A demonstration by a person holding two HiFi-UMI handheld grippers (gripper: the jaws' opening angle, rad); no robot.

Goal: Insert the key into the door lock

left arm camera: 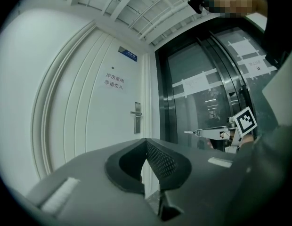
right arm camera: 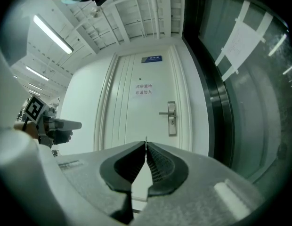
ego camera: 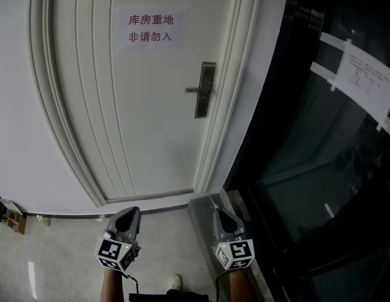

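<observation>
A white door (ego camera: 138, 124) fills the head view, and its metal lock plate with a lever handle (ego camera: 206, 89) sits at the door's right edge. The same lock plate (right arm camera: 171, 118) is straight ahead of my right gripper (right arm camera: 146, 142), some way off. That gripper is shut on a thin key (left arm camera: 197, 132), whose tip sticks out level from the jaws. My left gripper (left arm camera: 146, 141) is shut with nothing in it and stands level beside the right one. Both grippers, left (ego camera: 128, 212) and right (ego camera: 221, 212), are low in the head view, well short of the door.
A dark glass wall (ego camera: 333, 143) with taped paper sheets (ego camera: 362, 74) runs along the right. A printed sign (ego camera: 150, 28) hangs on the door. A small box (ego camera: 16, 219) lies on the floor at the left, and a stone ledge (ego camera: 201, 207) sits at the door's right foot.
</observation>
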